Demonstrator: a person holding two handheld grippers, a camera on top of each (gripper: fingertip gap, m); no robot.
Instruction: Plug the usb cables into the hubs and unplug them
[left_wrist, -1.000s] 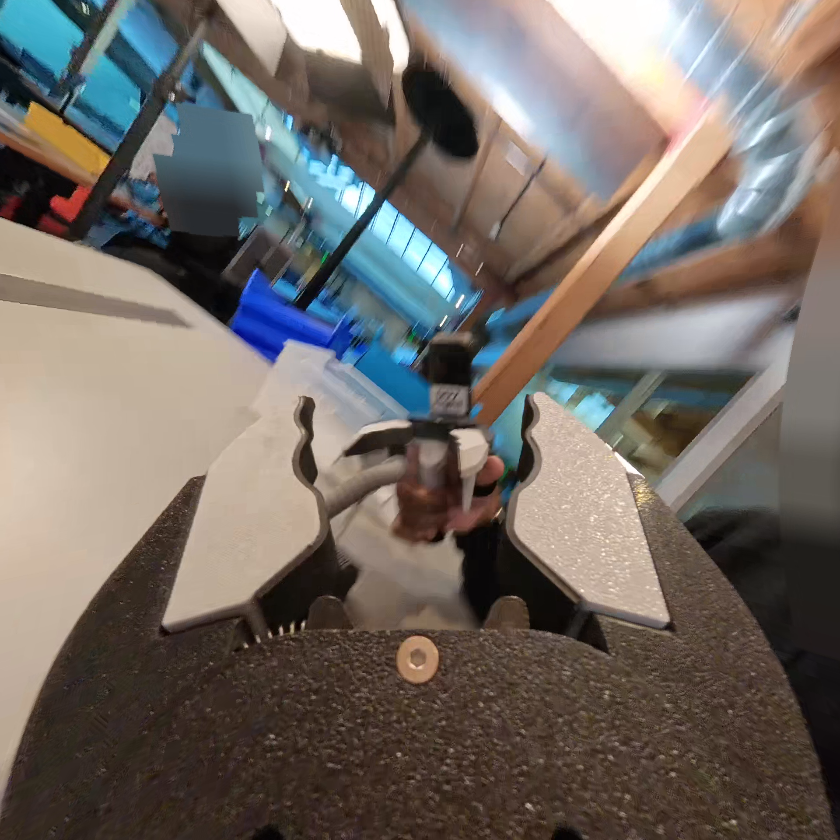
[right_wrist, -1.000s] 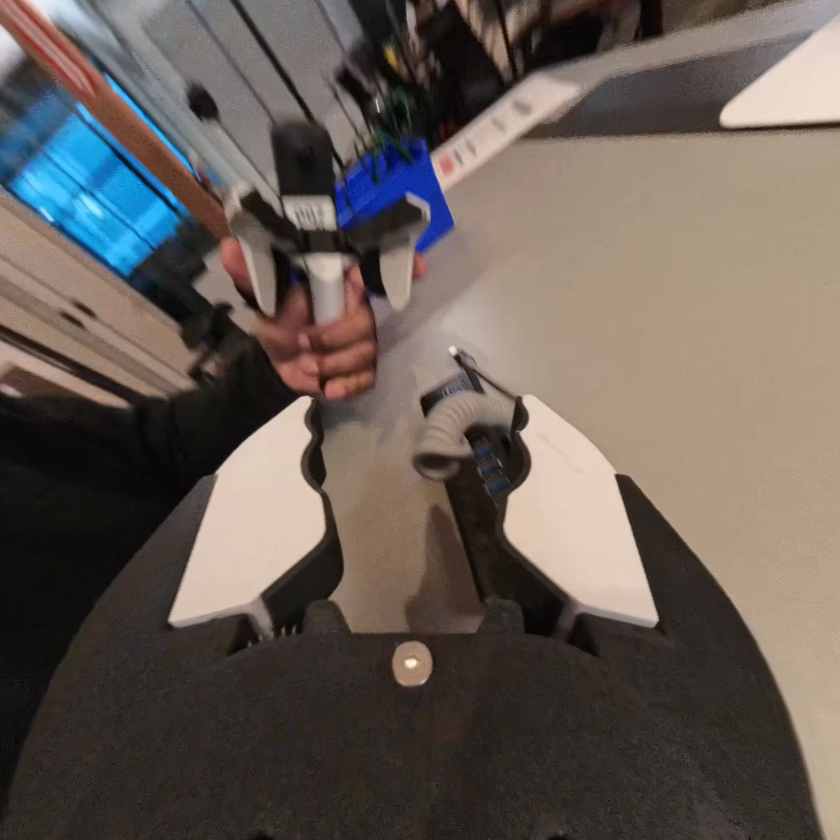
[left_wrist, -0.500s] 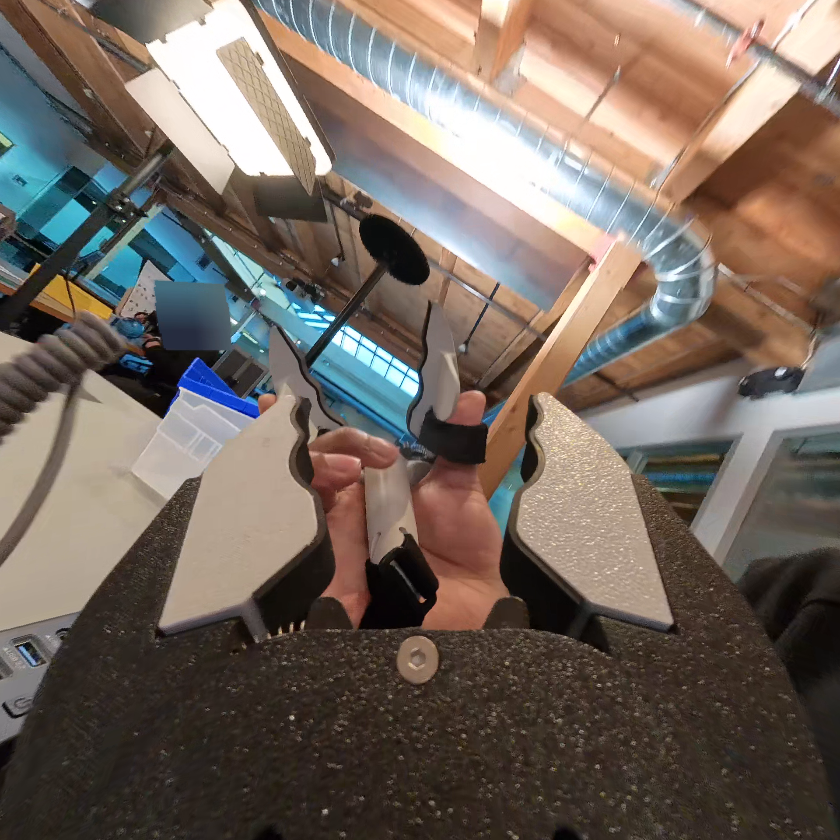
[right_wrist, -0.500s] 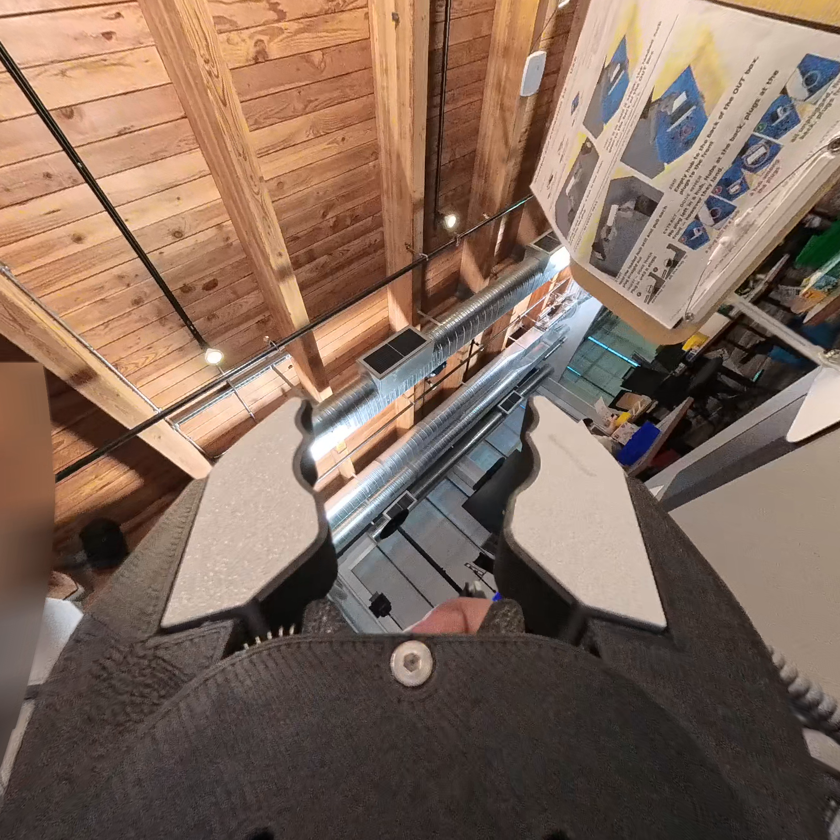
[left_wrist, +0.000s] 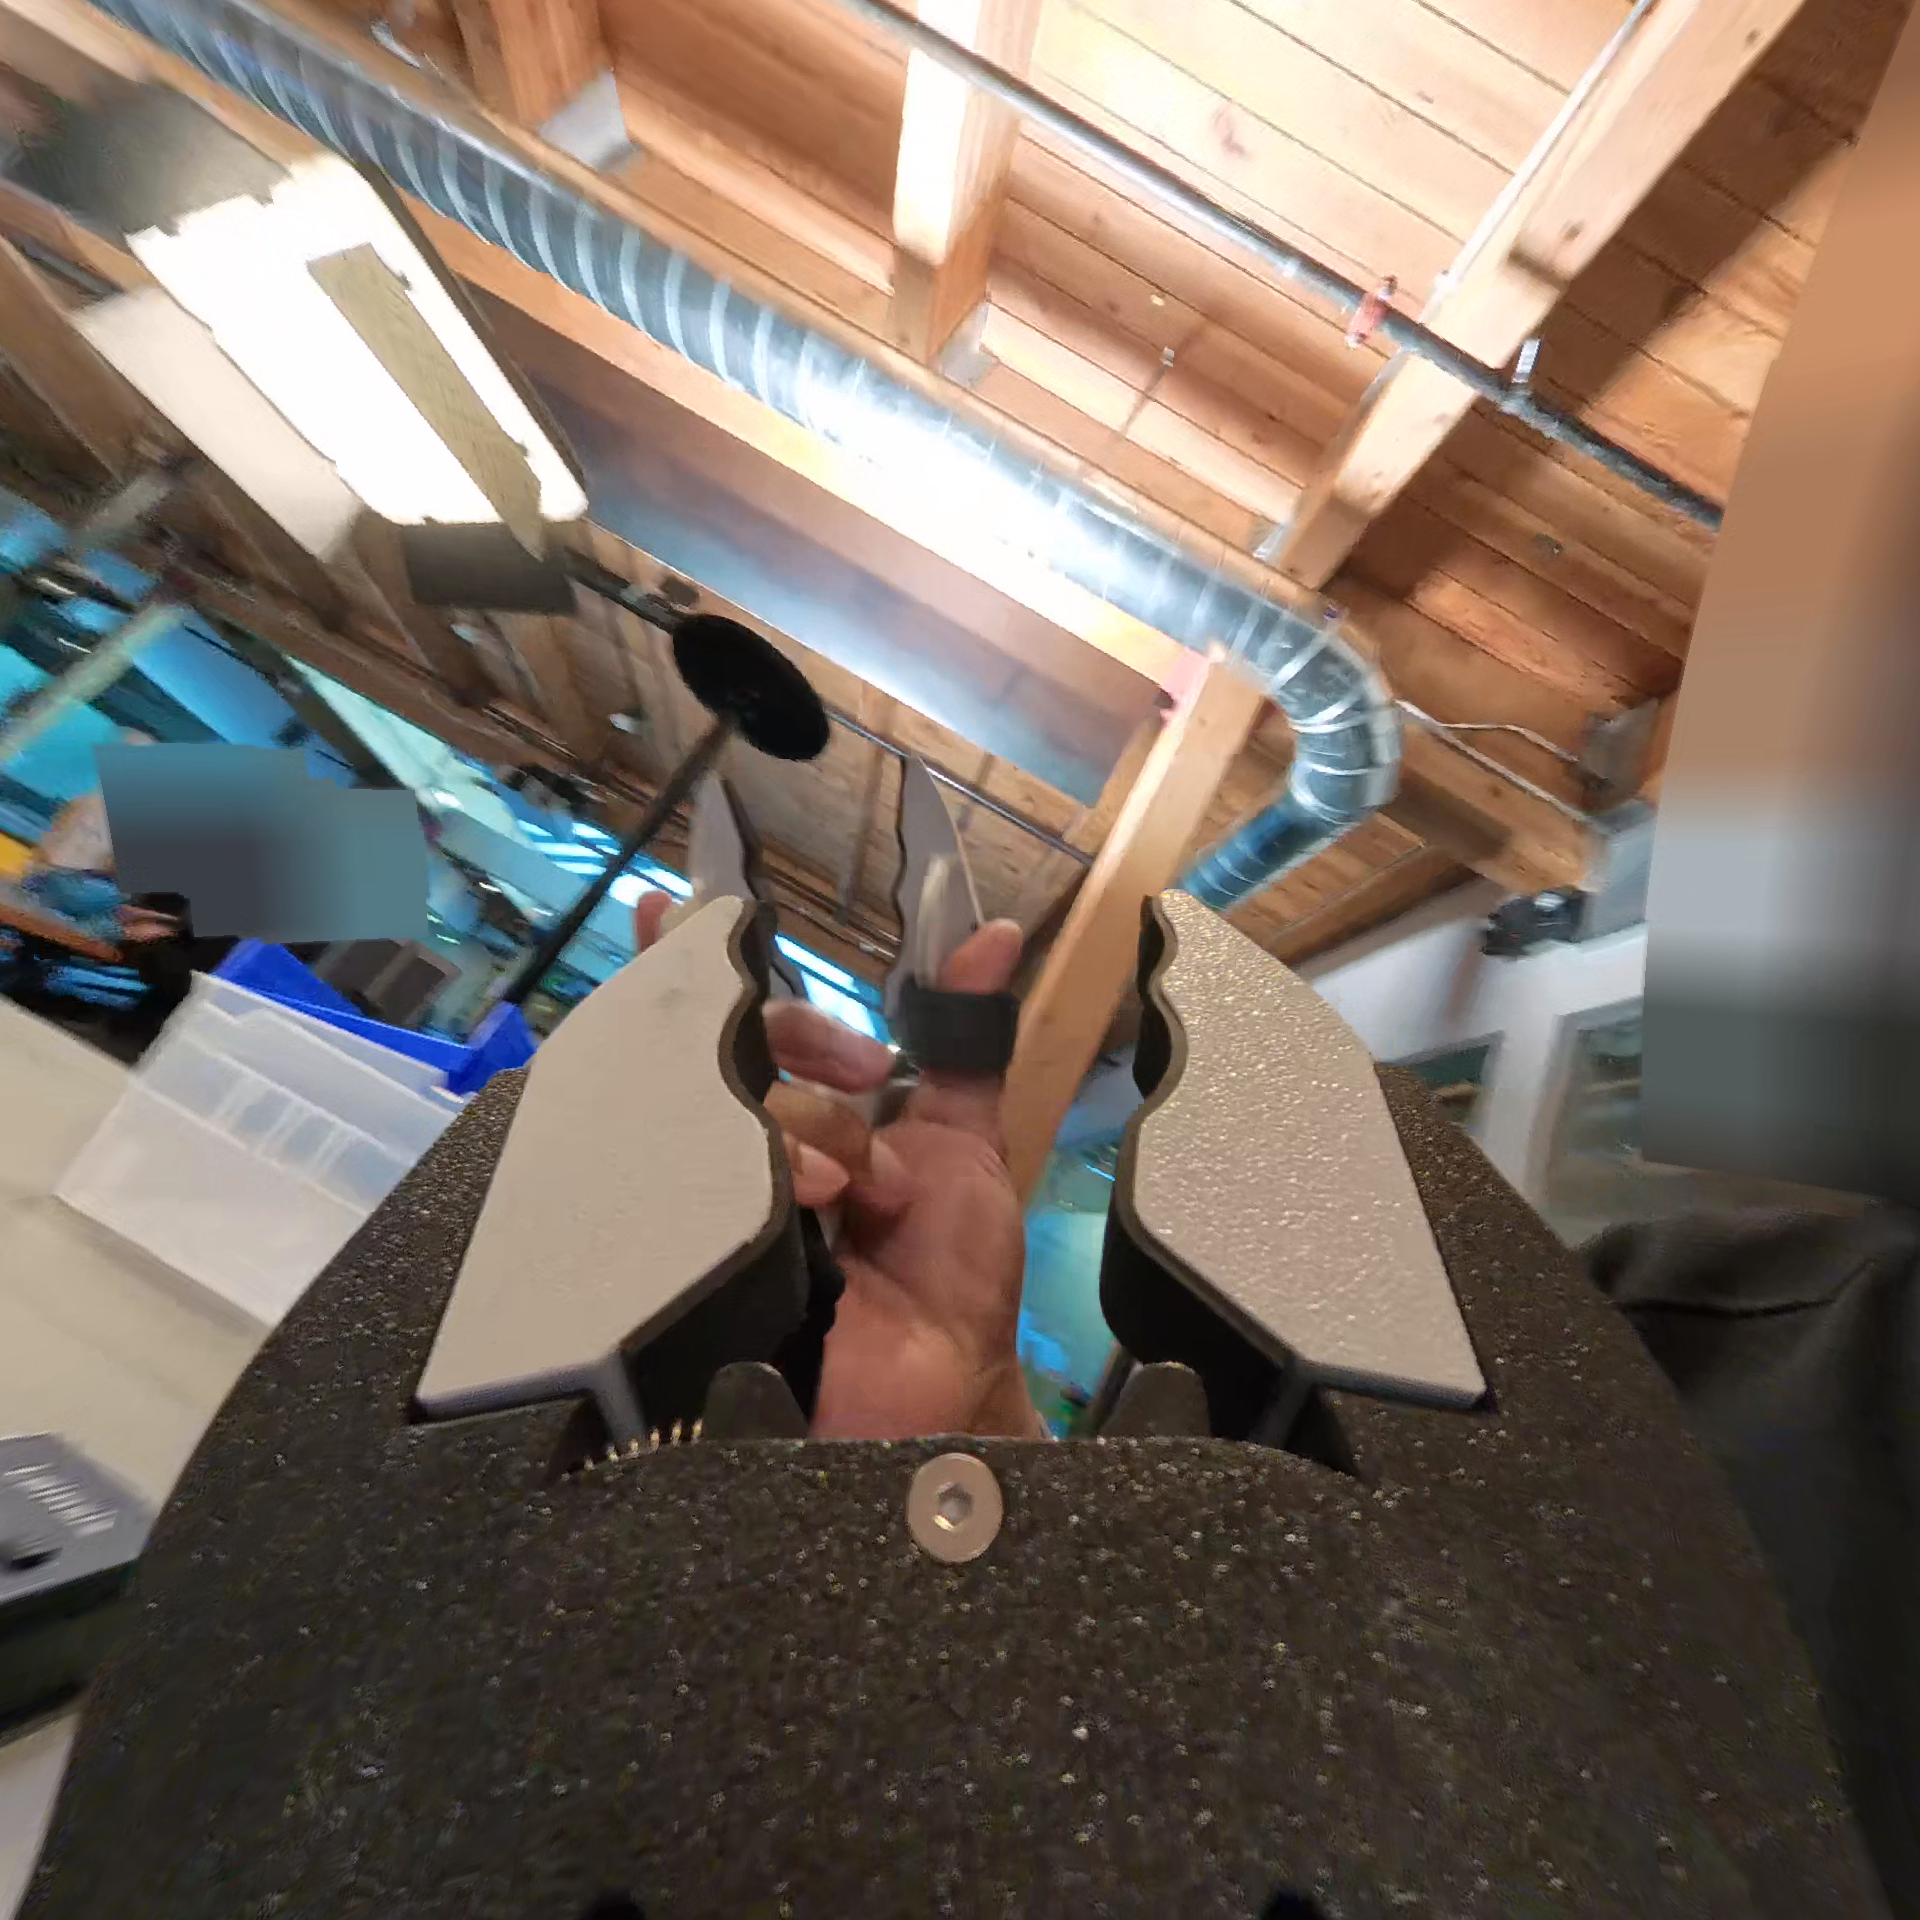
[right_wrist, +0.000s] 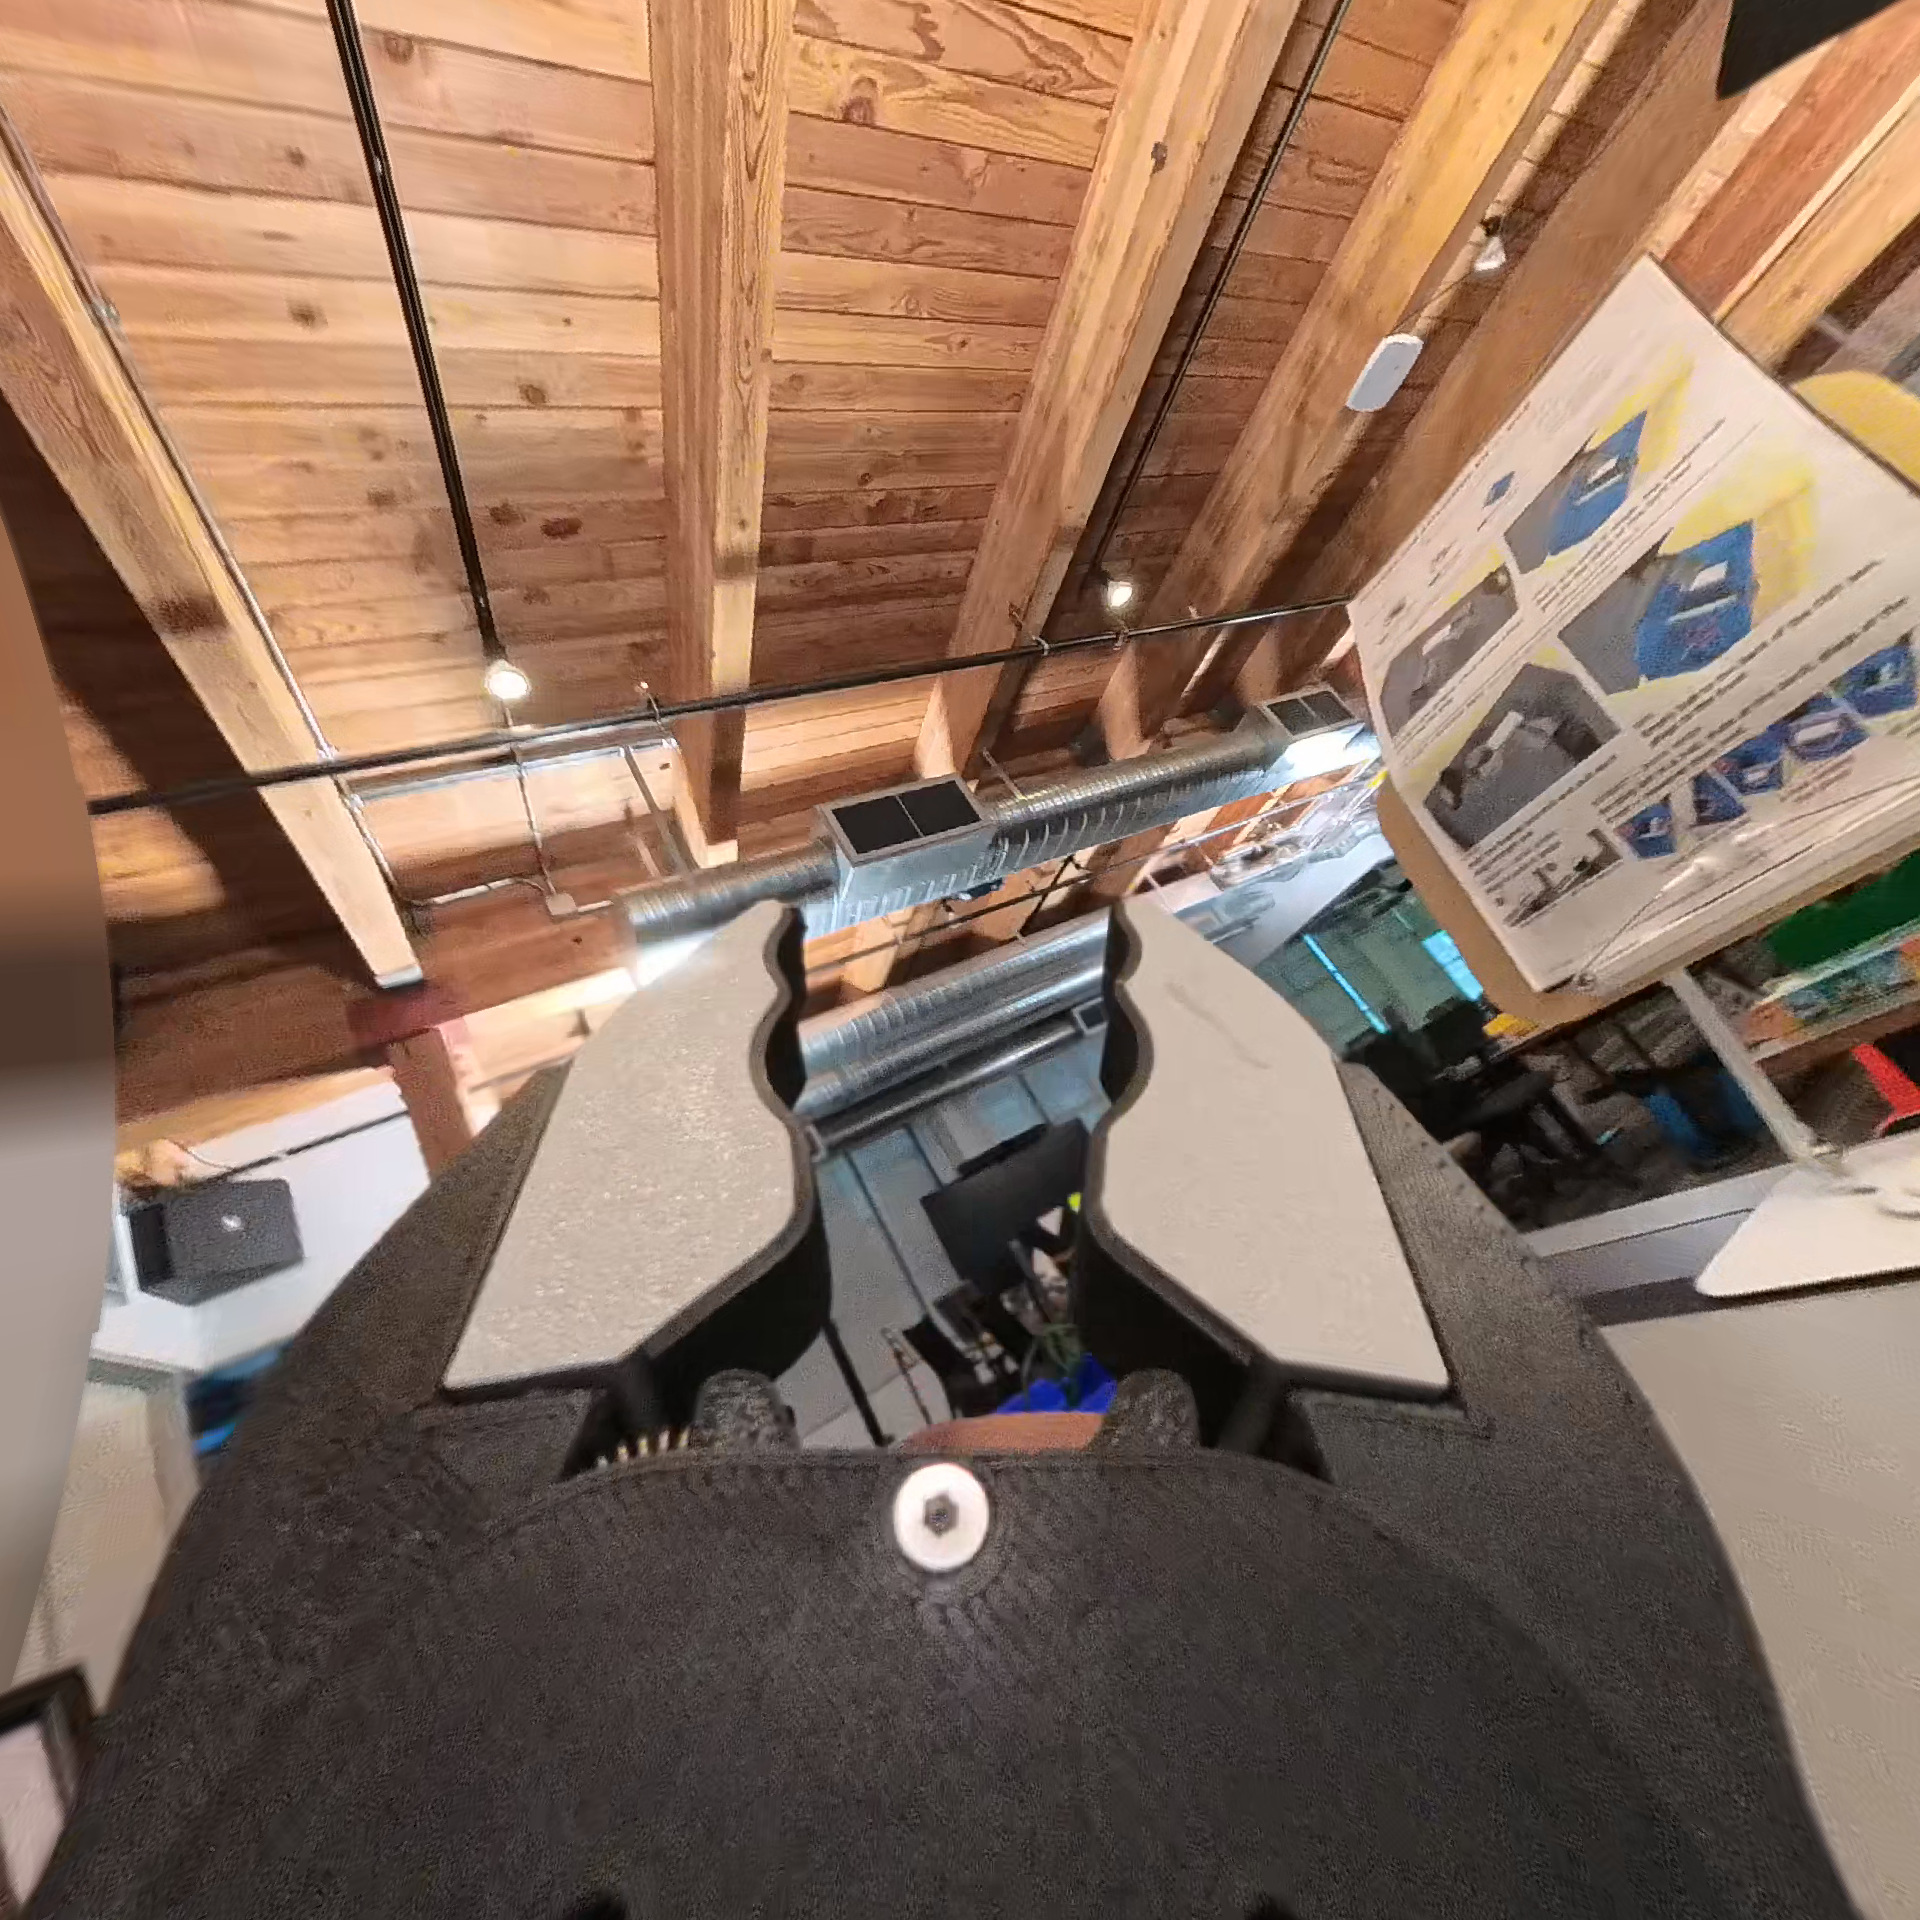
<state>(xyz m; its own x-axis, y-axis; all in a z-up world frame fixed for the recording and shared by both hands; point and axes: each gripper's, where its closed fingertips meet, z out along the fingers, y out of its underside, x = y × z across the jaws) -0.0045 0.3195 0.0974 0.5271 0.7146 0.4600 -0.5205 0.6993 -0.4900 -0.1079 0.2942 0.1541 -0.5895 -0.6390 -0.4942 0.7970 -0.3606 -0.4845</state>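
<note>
Both wrist views point up at the wooden ceiling. My left gripper is open and empty. Beyond its fingers a hand holds my right gripper upright, its two grey fingers apart. In its own view my right gripper is open and empty. The blurred corner of a grey hub shows at the lower left of the left wrist view, on the white table. No USB cable is in view.
A clear plastic box and a blue bin stand on the table beyond the hub. In the right wrist view the table lies at the right, with a white stand base and a hanging poster.
Both grippers have swung up from the table to face the ceiling. The coiled grey cable and the hub's ports have left view. Both grippers stay open.
</note>
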